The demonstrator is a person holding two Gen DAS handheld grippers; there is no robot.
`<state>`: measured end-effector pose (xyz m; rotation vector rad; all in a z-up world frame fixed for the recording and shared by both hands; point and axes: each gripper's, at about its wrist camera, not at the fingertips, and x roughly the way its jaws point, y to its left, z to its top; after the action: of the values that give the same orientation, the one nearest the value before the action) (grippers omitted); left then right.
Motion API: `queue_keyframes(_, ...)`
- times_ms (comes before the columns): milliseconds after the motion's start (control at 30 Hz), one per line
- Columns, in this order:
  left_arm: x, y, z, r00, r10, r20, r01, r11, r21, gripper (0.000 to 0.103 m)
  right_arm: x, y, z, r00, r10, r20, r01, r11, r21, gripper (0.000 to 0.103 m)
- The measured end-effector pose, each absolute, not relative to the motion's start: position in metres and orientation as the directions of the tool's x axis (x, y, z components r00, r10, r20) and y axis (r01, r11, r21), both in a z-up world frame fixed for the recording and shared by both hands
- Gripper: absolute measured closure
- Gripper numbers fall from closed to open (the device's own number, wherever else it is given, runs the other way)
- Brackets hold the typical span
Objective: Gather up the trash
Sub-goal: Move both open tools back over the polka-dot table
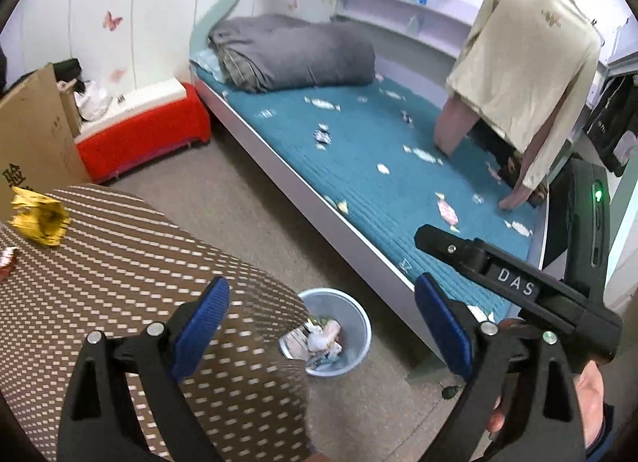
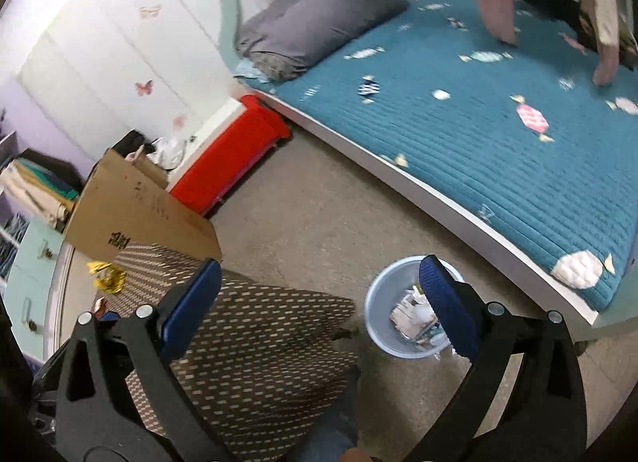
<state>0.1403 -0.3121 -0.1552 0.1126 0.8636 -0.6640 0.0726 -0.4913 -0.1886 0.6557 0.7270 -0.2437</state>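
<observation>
Blue pads of the left gripper [image 1: 321, 328] stand wide apart with nothing between them. Left wrist view: a brown patterned table [image 1: 119, 262] fills the near left, and on its far-left edge sits a crumpled gold wrapper [image 1: 38, 216], with a red wrapper [image 1: 7, 262] just nearer, cut by the frame edge. Both lie up and left of the gripper, well apart from it. A pale blue bin [image 1: 351, 310] stands on the floor between table and bed [image 1: 379, 166], straight ahead past the fingers, already part filled with wrappers. The right gripper's body [image 1: 514, 282] crosses the near right with a hand [image 1: 590, 394] under it

Right wrist view: right gripper [image 2: 321, 308] is fully spread, empty. Bin [image 2: 382, 302] shows partly behind the right finger. Gold wrapper [image 2: 105, 276] is far left on the table [image 2: 259, 322], beside a cardboard box [image 2: 139, 206]; the red one barely shows

Judgement: the remaining trash sits on the left side, so the left gripper is nearer; the next reach goes left and away from the bin. Gold wrapper is bunched, no clear long axis
</observation>
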Motion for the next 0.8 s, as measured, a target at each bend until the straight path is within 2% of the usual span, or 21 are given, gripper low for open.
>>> queue_keyframes(367, 0.139, -0.209, -0.119, 0.592, -0.466, -0.658, 0.505, 0.850, -0.148, 0.011, 0.104, -0.407, -0.133, 0.772, 0.077, -0.631, 0.246, 0.879, 0.408, 0.006)
queue_keyframes(800, 0.181, -0.072, -0.129, 0.686, -0.346, -0.640, 0.327, 0.932, -0.154, 0.011, 0.174, -0.296, -0.128, 0.739, 0.214, -0.639, -0.003, 0.949, 0.314, 0.006)
